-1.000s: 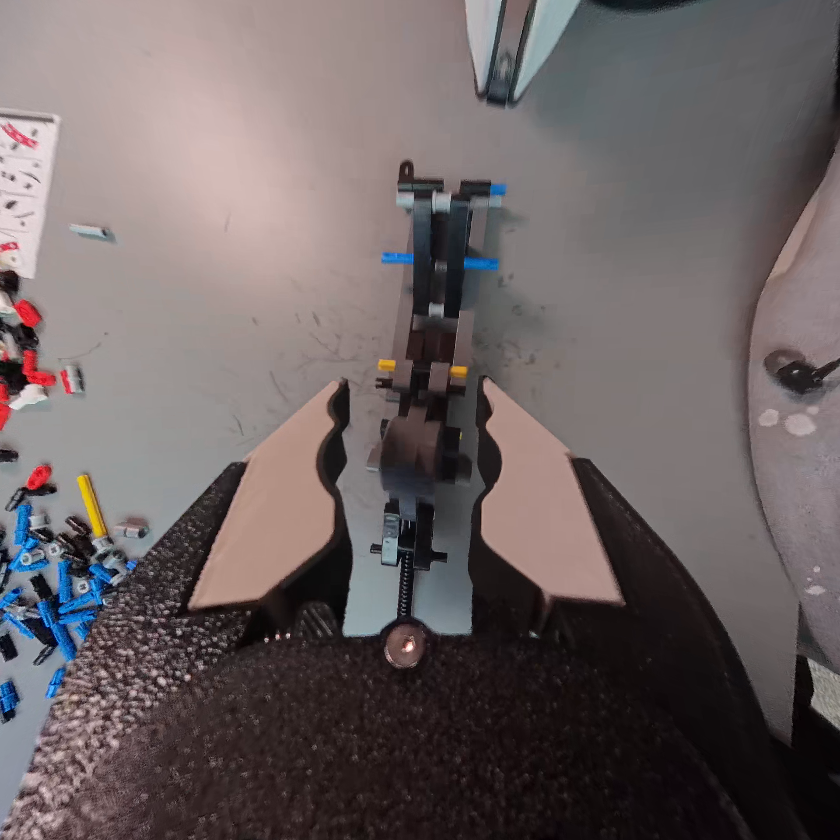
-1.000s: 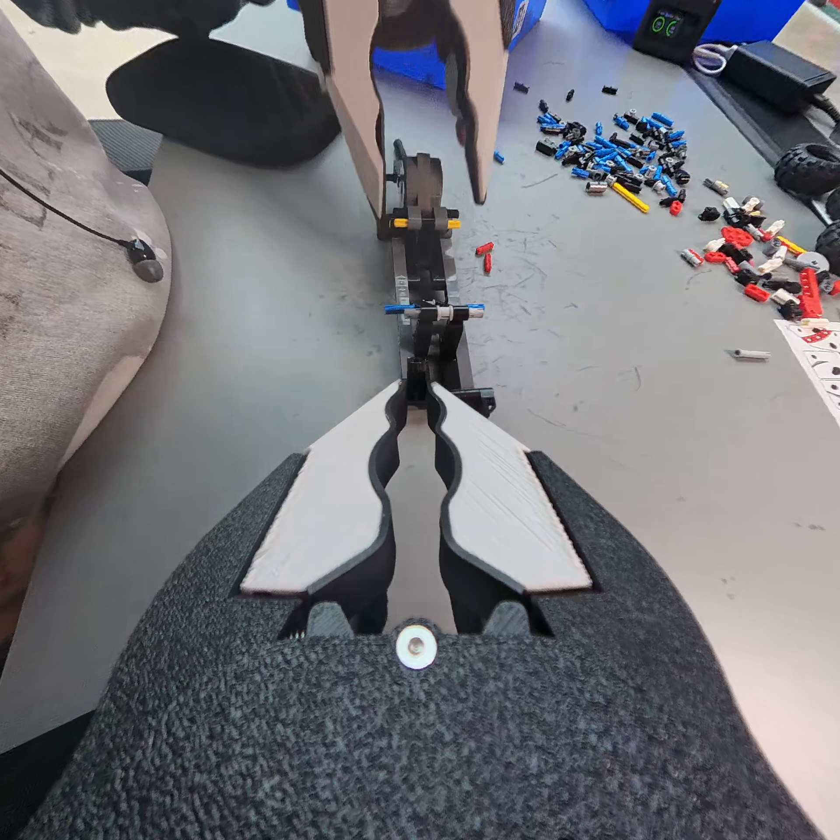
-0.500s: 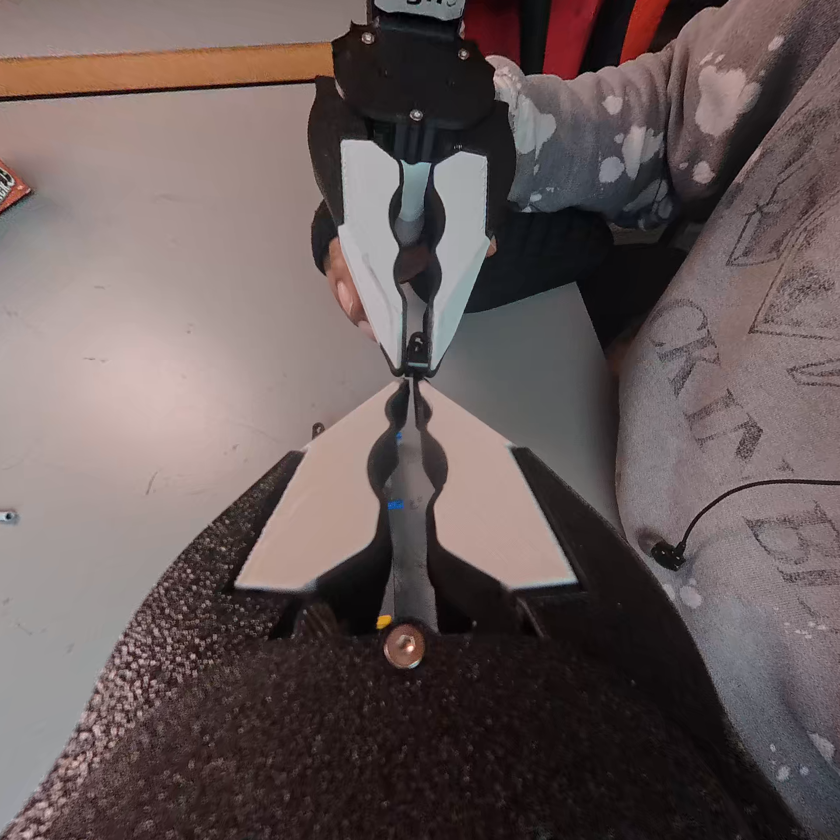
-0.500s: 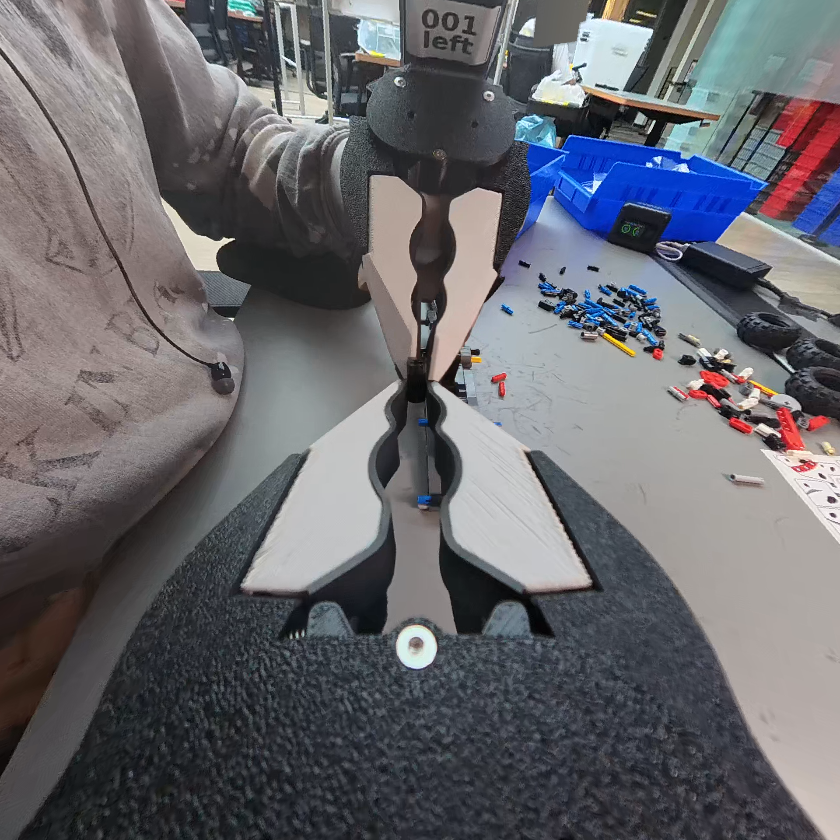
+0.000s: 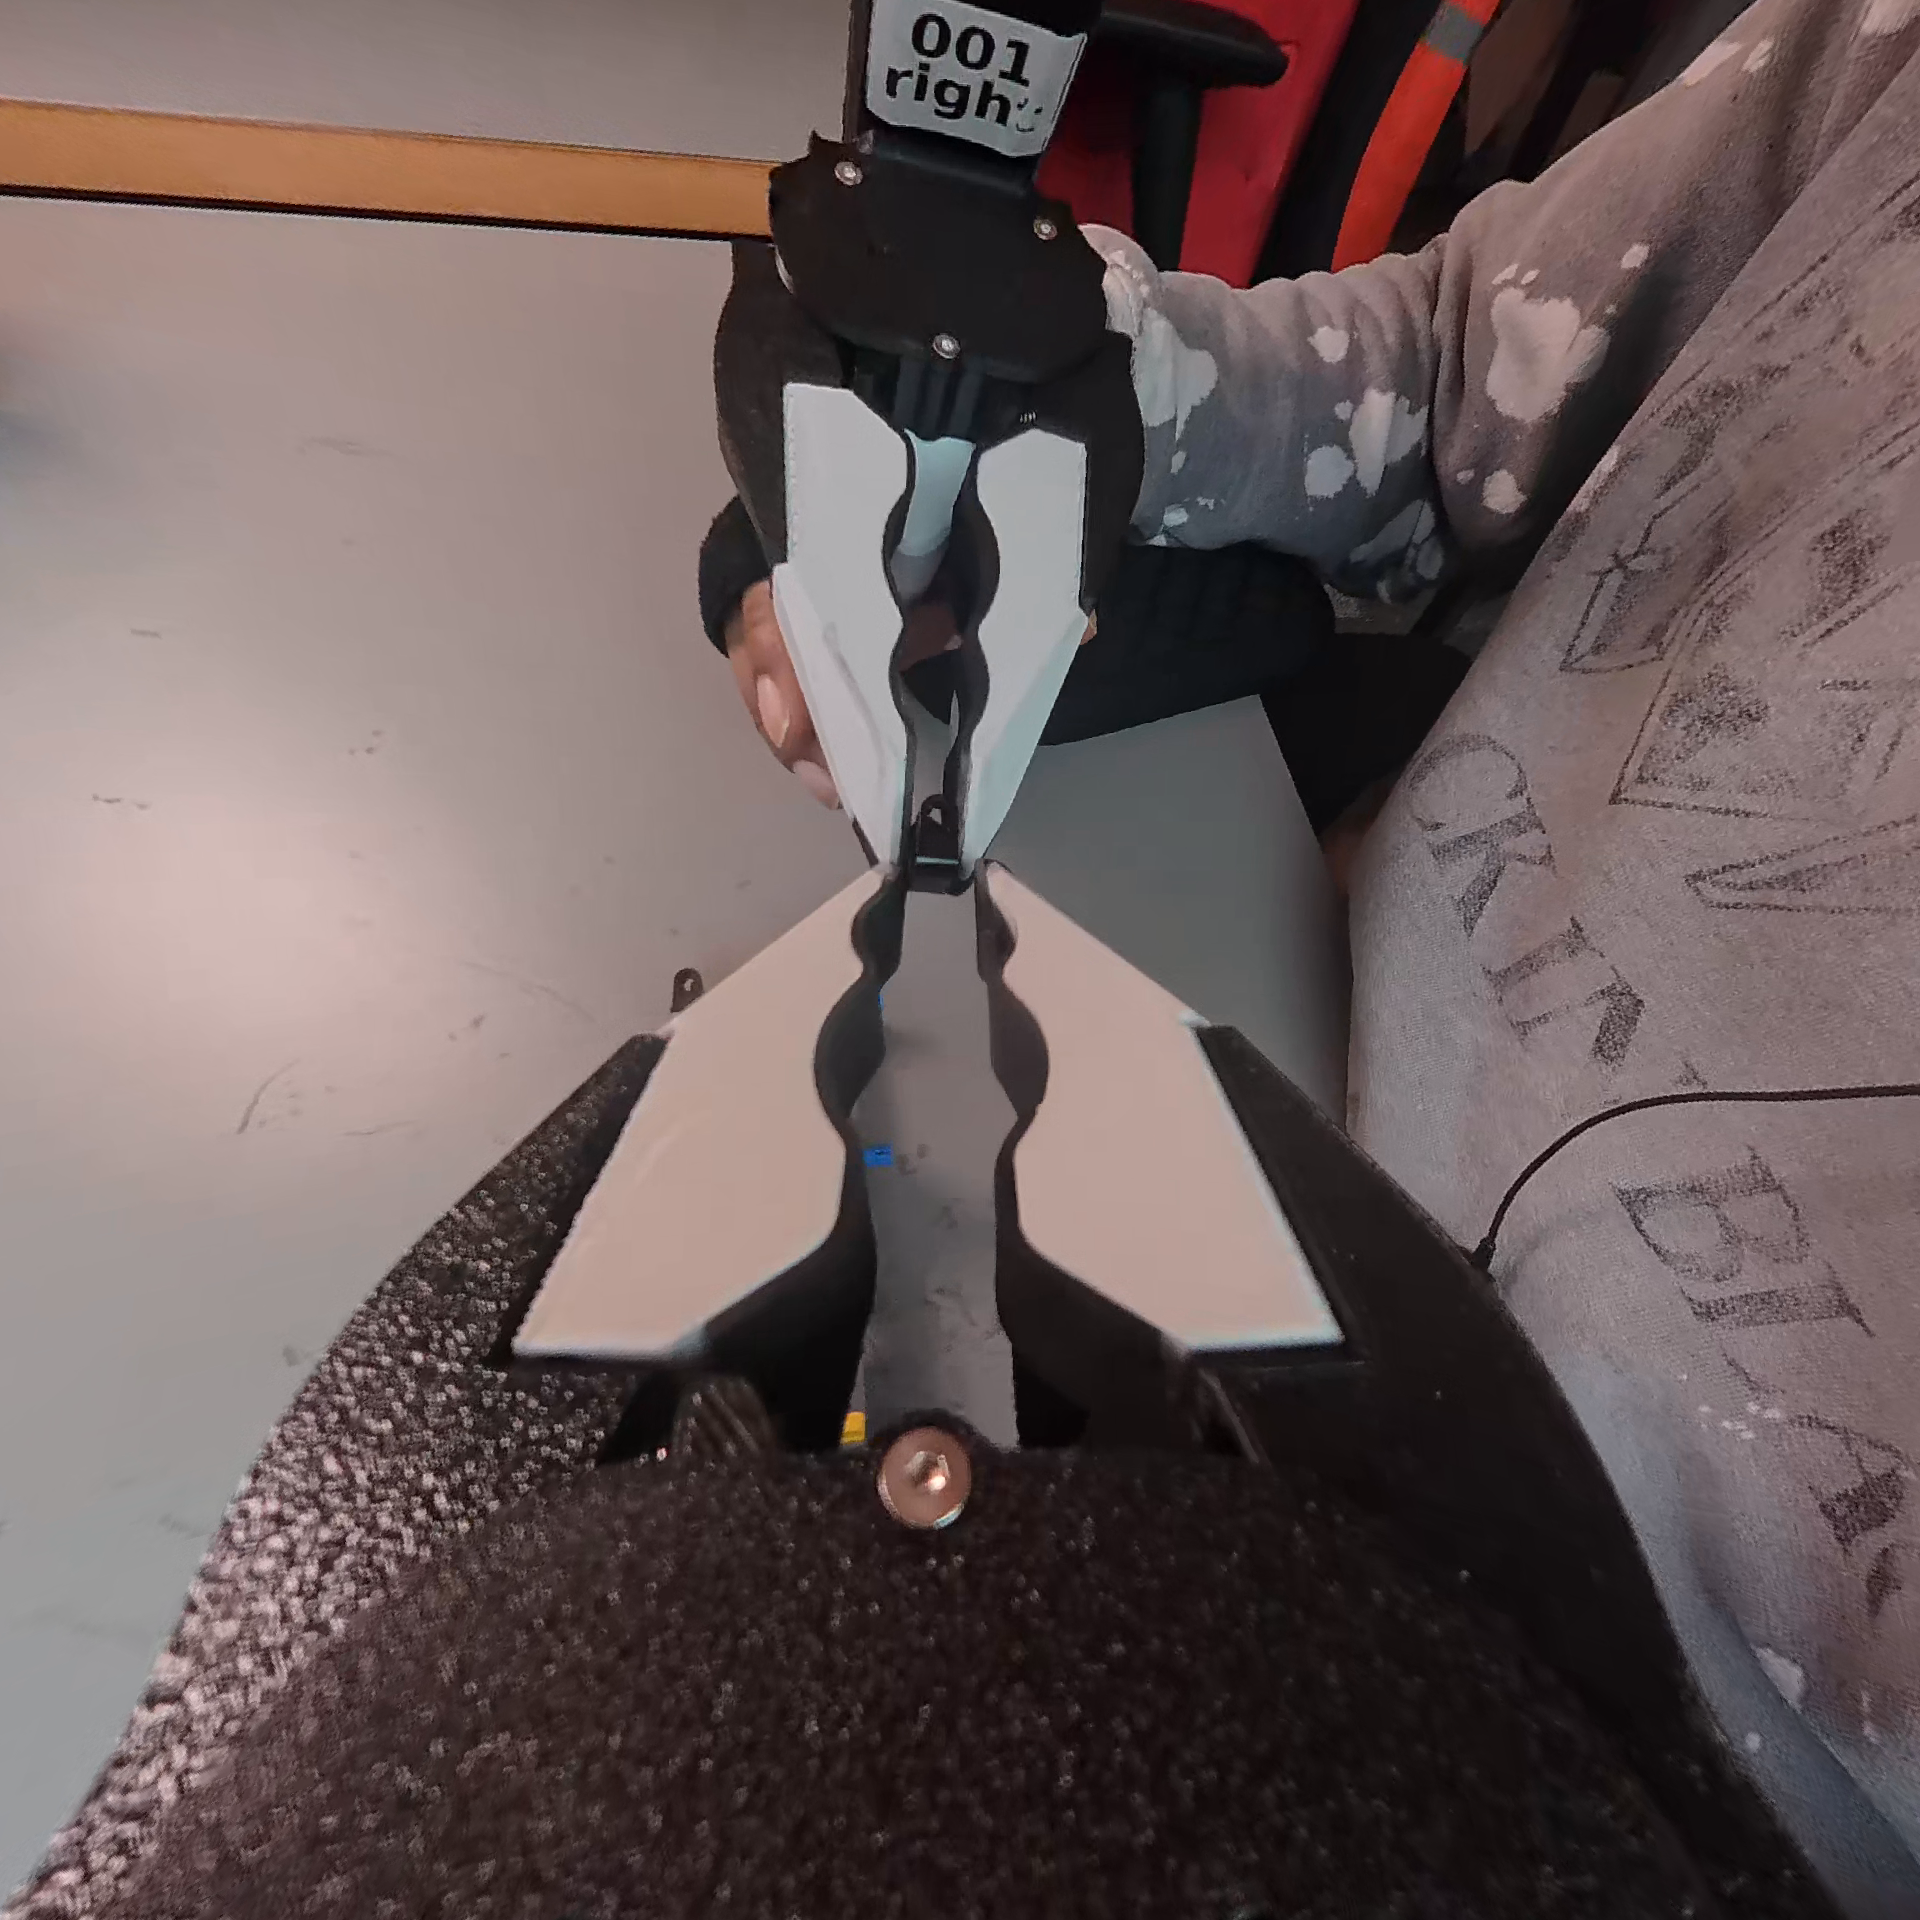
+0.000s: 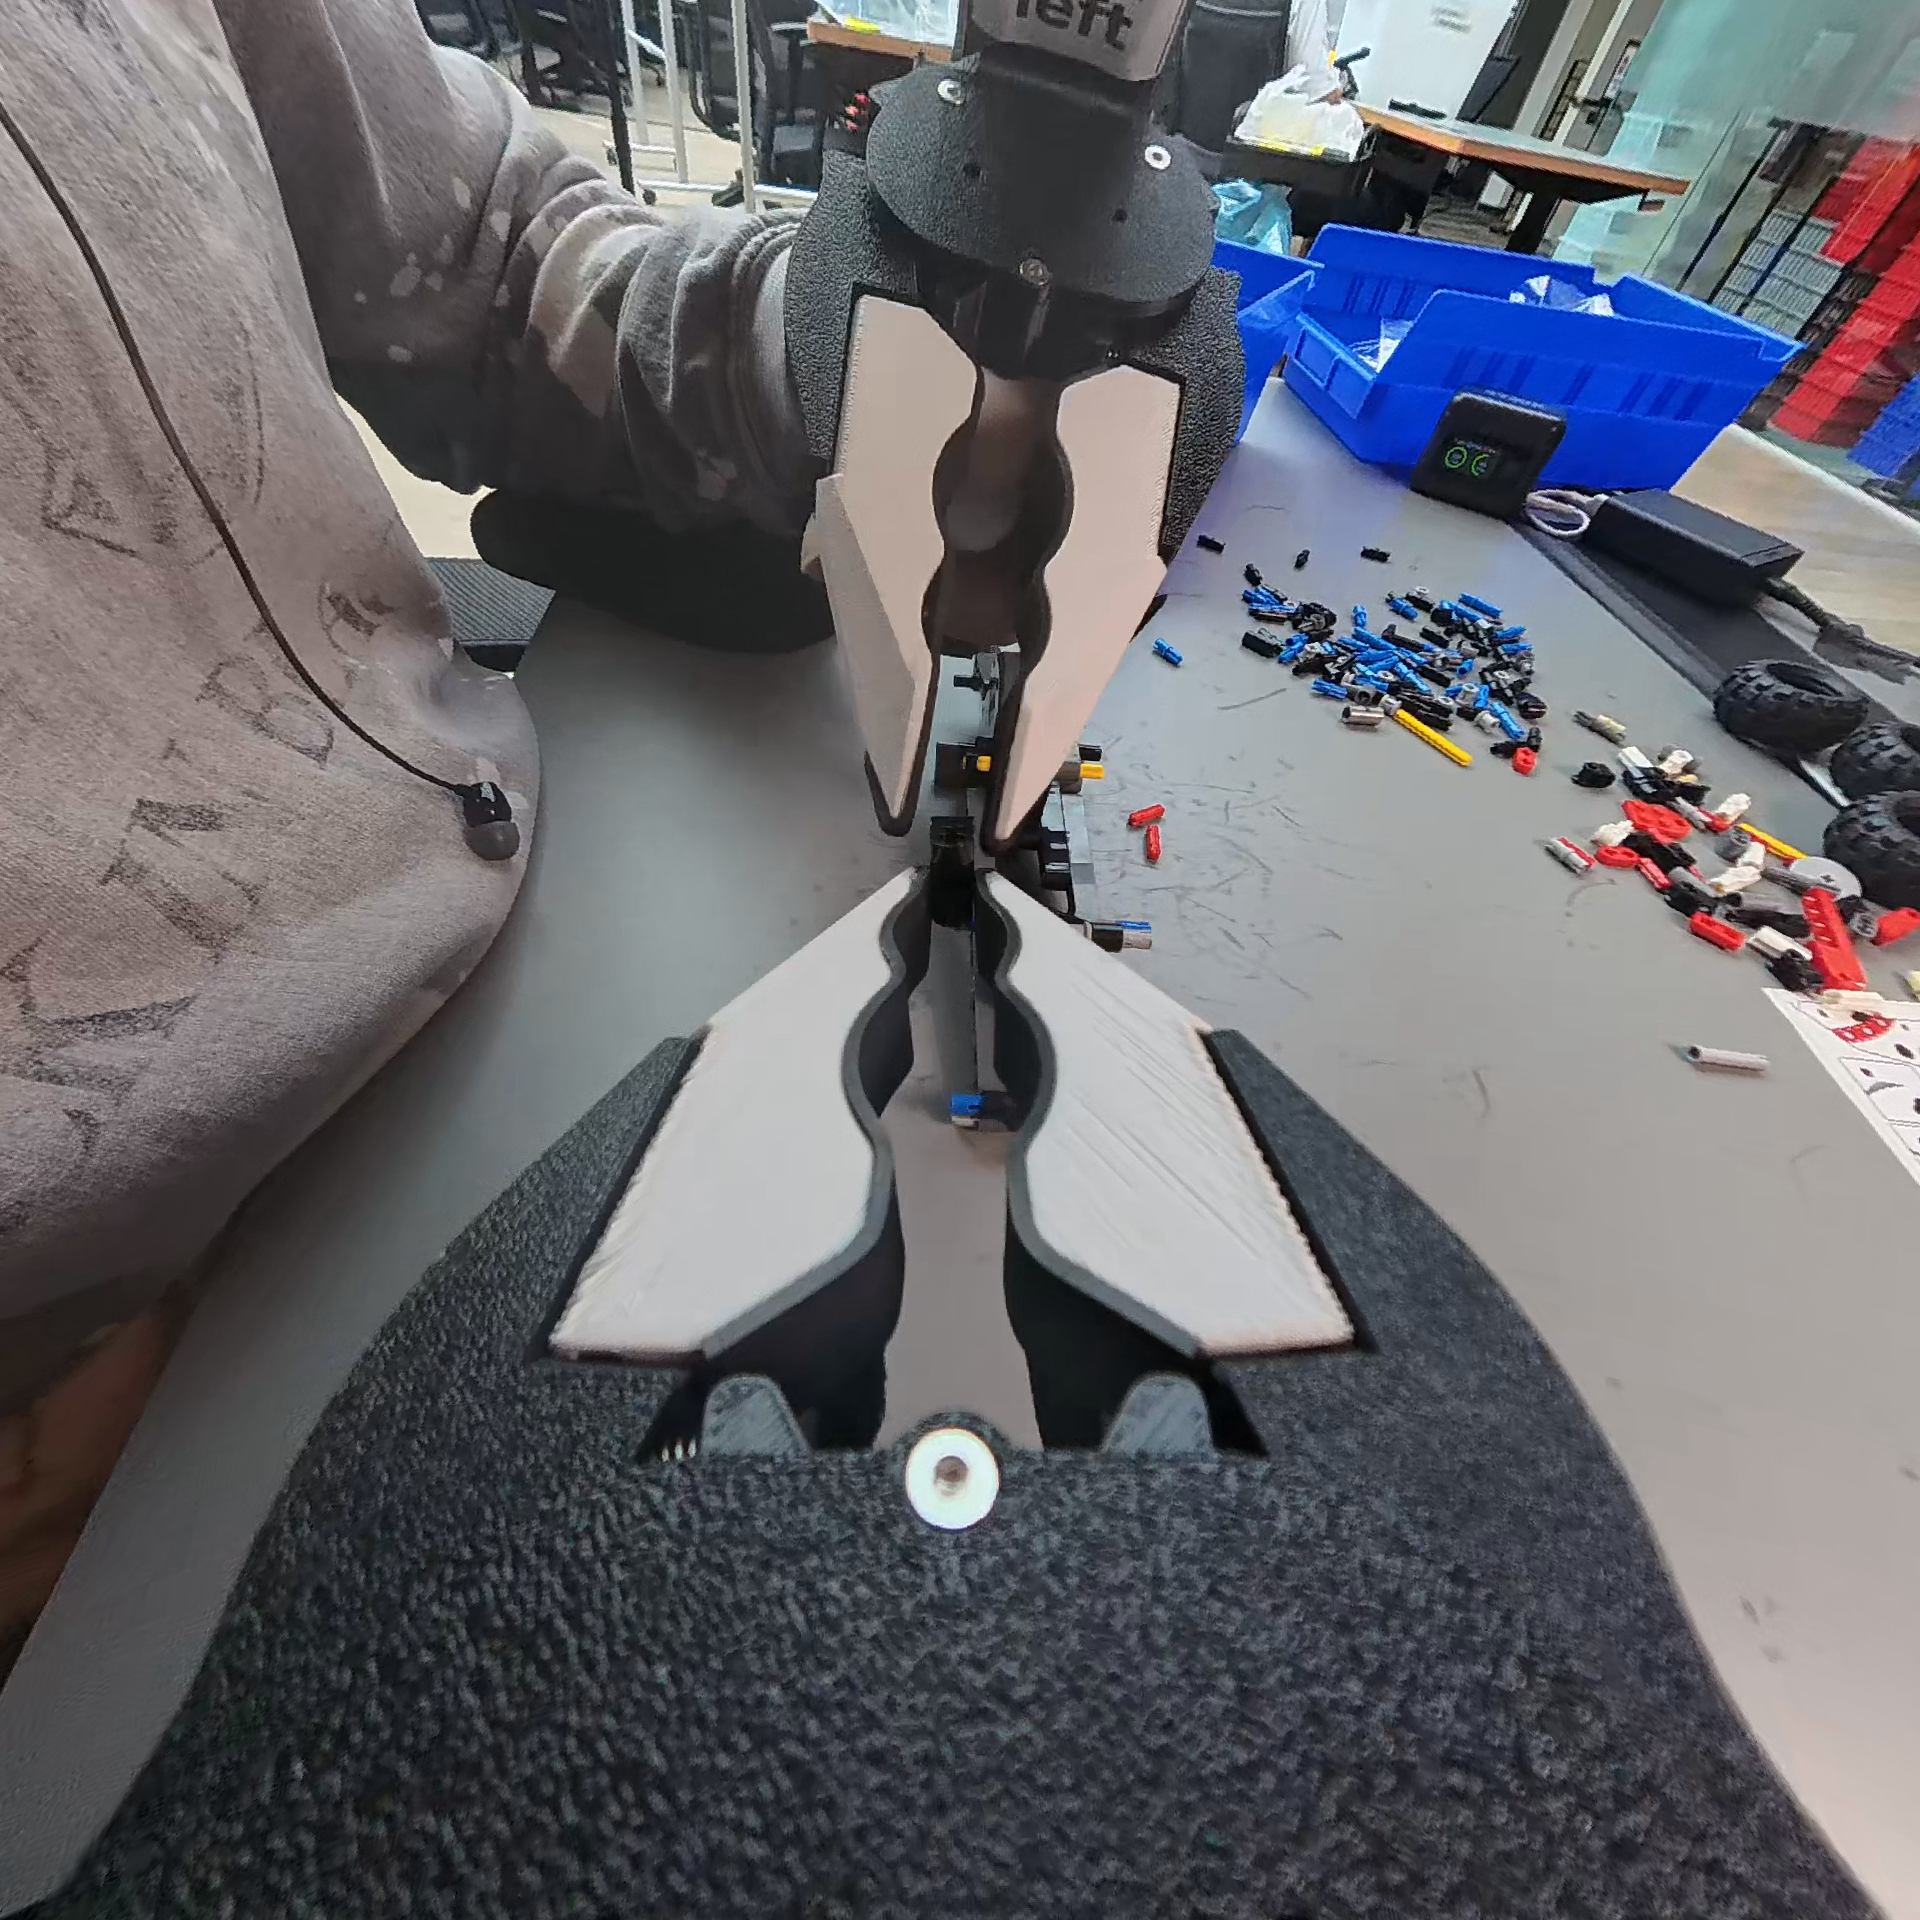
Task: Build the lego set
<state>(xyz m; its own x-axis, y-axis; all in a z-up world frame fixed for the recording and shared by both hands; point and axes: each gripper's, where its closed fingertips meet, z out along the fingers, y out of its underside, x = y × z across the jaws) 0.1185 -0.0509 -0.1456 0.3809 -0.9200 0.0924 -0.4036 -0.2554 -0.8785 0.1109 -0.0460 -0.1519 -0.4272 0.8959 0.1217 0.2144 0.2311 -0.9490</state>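
Long black lego assembly point(image 6: 951, 997) w/ blue, yellow pins, off table, pinched at both ends.

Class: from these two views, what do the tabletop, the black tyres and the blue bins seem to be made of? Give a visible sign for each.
Tabletop: probably grey laminate, smooth and matt, with fine scratches.
Black tyres: look like rubber, dull with knobbly tread.
Blue bins: likely moulded plastic, uniform colour with a slight sheen.

My grippers' fingers point(image 6: 748, 1174) are pale grey, loose pins point(image 6: 1392, 665) mostly blue and black, bins point(image 6: 1538, 364) bright blue, table point(image 6: 1403, 1143) grey.
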